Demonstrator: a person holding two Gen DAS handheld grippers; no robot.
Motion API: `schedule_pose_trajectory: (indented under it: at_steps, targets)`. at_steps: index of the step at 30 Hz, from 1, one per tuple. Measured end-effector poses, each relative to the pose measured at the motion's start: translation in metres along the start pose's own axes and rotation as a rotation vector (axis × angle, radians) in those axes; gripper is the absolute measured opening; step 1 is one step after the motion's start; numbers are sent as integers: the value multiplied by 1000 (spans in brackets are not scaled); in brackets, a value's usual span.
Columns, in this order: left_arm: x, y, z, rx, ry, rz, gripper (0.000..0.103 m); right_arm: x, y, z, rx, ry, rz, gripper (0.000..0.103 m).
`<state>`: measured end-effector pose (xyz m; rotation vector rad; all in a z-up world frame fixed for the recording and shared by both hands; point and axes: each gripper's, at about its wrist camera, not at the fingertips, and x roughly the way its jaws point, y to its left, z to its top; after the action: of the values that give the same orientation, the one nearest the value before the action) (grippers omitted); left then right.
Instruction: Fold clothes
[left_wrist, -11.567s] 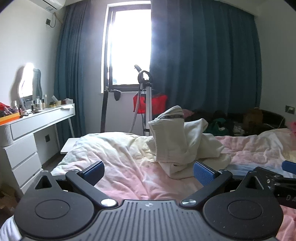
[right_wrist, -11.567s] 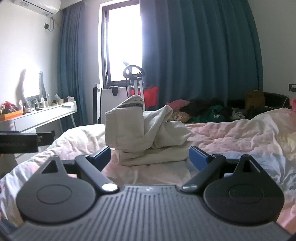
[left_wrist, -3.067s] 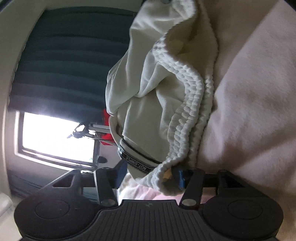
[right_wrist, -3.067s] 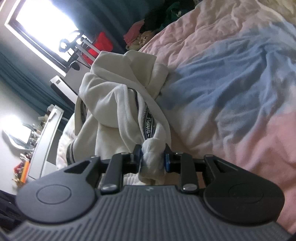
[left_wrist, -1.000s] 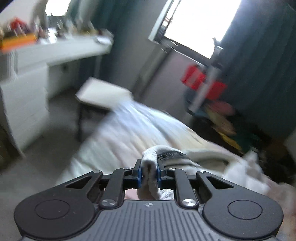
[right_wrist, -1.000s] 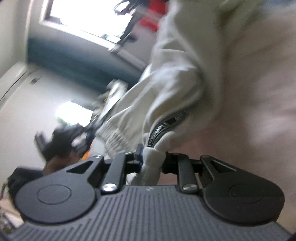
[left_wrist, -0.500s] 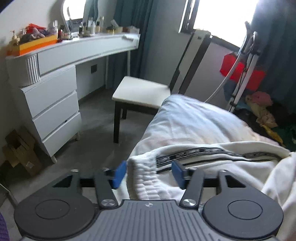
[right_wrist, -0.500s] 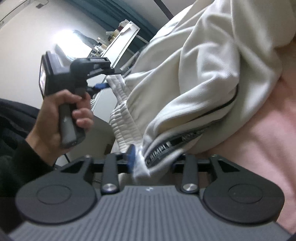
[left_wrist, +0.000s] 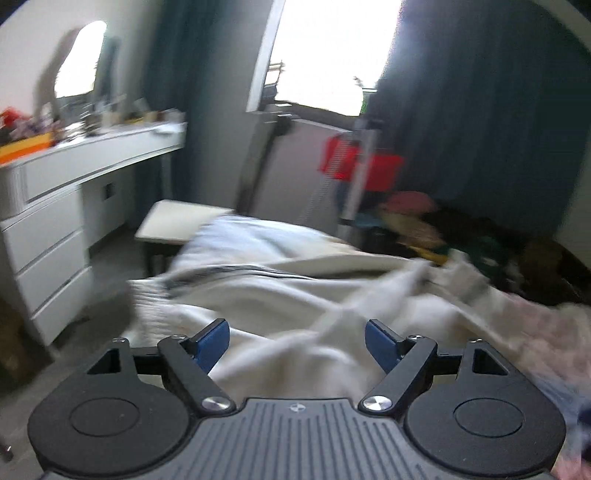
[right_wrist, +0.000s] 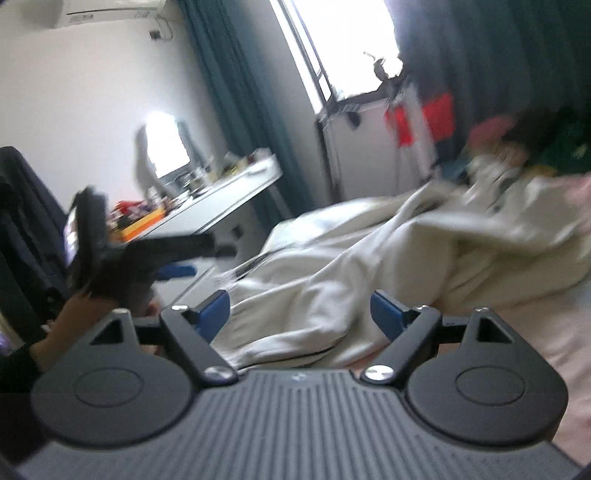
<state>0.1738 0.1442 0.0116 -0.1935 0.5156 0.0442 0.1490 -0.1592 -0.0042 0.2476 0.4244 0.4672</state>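
Note:
Cream trousers (left_wrist: 280, 299) with a dark lettered waistband lie spread across the pink bed (left_wrist: 554, 332), waistband toward the bed's left end. My left gripper (left_wrist: 297, 341) hovers over the near cloth, open, with nothing between its blue pads. In the right wrist view the same trousers (right_wrist: 388, 266) stretch from the near left to the far right. My right gripper (right_wrist: 300, 314) is open just above their near edge. The left gripper (right_wrist: 173, 258) shows there at the left, held in a hand. Both views are motion-blurred.
A white dresser (left_wrist: 55, 206) with clutter on top stands left of the bed, a stool (left_wrist: 177, 225) beside it. Behind the bed are a window, dark blue curtains, a red bag on a stand (left_wrist: 362, 166) and a pile of clothes (left_wrist: 443, 232).
Both grippers have opened wider and let go of the waistband. They have lifted and pulled back, and the trousers now lie spread on the bed.

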Motion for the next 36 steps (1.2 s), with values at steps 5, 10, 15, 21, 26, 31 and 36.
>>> schedule_pose_trajectory:
  at_steps: [5,10,15,21,26,31,36]
  targets:
    - [3,-80,-31,41,-25,-98,83,-36,-49,4,-70,-62,-149,85]
    - [43,-131,-55,28,39,-158,88,-49,-111,-6,76,-40,-260,86]
    - [113,-145,-54,-22,106,-68,87,-46,-143,-21,166,-13,-234,85]
    - [169,-144,-26,-40,76,23,87,-48,-168,-25,174,-11,-238,85]
    - [212,-154,5,-9,38,36,87,-36,-188,-23,191,-5,-253,85]
    - [260,-164,23,37,18,29,87,-12,-215,-31,277,52,-245,85]
    - [304,-162,44,-11,15,26,83,4,-236,-37,364,80,-250,85]
